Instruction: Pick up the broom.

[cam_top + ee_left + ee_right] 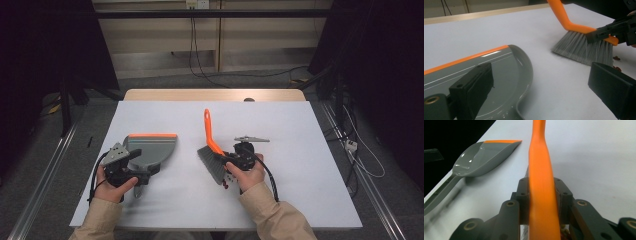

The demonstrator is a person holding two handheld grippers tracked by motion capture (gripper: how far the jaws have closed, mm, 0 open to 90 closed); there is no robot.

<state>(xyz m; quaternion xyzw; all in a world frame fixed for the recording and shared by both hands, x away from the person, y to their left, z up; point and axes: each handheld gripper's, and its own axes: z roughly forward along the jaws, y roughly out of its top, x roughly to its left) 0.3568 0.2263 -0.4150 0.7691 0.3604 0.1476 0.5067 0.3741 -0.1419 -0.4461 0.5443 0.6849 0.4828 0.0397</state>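
Right gripper (541,202) jaws clamp the brush (212,150) at its orange handle; light, stiff plastic w/ soft bristles, grip near the head. Left gripper (122,167) jaws wide, dustpan (499,72) between them, untouched; light, slick, rigid. Crumbs (616,58) beside bristles on worktop (300,130).

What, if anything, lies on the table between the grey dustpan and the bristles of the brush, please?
Nothing: in the high view, bare white table separates the dustpan from the brush; the left gripper view agrees.
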